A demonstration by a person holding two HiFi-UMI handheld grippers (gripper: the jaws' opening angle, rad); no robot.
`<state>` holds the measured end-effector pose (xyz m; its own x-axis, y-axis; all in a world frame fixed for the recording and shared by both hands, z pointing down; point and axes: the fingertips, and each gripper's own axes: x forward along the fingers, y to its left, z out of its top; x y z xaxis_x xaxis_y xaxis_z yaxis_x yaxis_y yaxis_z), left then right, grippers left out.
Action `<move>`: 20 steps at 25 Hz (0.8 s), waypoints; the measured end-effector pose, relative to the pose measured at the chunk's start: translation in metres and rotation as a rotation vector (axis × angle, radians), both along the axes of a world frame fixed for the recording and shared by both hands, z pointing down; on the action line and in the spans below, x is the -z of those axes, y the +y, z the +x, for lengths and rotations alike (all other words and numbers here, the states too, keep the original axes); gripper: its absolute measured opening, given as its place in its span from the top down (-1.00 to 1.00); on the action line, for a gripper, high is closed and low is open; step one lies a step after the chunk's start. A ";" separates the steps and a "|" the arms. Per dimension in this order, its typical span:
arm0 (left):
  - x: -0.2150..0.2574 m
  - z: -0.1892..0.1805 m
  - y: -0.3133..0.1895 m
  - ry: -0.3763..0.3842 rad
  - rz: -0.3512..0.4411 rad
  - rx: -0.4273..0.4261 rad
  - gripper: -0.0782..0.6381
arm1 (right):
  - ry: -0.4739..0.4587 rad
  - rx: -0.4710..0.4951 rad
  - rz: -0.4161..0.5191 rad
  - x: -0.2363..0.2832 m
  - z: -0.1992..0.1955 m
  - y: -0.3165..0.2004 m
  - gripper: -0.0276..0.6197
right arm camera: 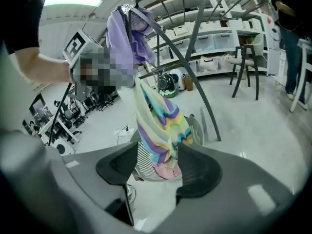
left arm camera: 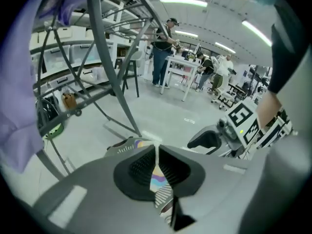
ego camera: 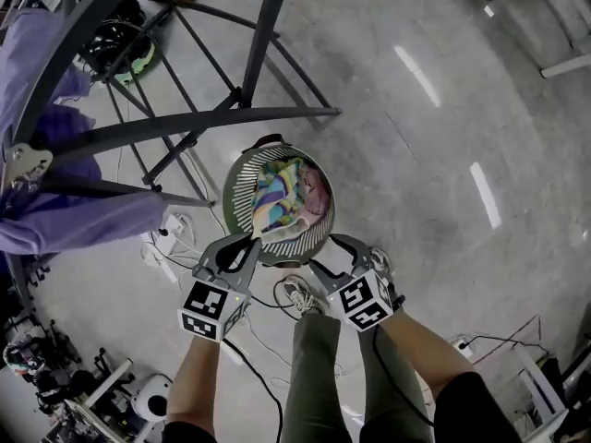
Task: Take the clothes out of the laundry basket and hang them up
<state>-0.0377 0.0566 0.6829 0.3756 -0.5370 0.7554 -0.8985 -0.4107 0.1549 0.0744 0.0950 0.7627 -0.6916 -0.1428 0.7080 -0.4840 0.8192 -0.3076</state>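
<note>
Your left hand-held gripper (left arm camera: 157,152) is clamped flat on a thin edge of the striped garment (right arm camera: 161,130). The cloth hangs from that pinch in a long soft drape, and its lower end sits in or just above the laundry basket (ego camera: 242,178), over the near rim. Your right hand-held gripper (right arm camera: 159,145) has its jaws apart and presses on nothing; the cloth only shows beyond the gap.

Expect this piece to be light, limp and probably a little slippery. It is thin woven fabric in wavy bands of purple, teal, yellow and cream, and it folds on itself with no stiffness. A single pinch at one edge lets it bunch, so I judge the best second hold to be along the same top edge, well apart from the first, to spread it wide.

The basket is round with rigid slotted plastic walls. It stands on the smooth, glossy floor (ego camera: 416,173) near the foot of the drying rack (ego camera: 185,127), which is built of dark curved metal tubes. A pink piece (ego camera: 316,192) lies crumpled inside the basket, and a purple garment (ego camera: 74,220) is draped on the rack.
</note>
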 end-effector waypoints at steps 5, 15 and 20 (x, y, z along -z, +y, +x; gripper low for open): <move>0.065 -0.005 0.005 0.019 0.089 -0.015 0.73 | -0.002 -0.004 0.046 0.018 -0.012 -0.014 0.11; 0.148 -0.008 0.006 0.162 0.162 0.136 0.73 | -0.045 0.175 0.067 0.056 -0.041 0.020 0.11; 0.168 -0.007 0.010 0.216 0.178 0.206 0.73 | -0.134 0.157 0.107 0.084 -0.056 0.023 0.67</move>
<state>-0.0447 0.0668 0.5145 0.3868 -0.7344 0.5578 -0.9196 -0.2622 0.2925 0.0182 0.1179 0.6782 -0.7979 -0.0952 0.5952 -0.3089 0.9125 -0.2682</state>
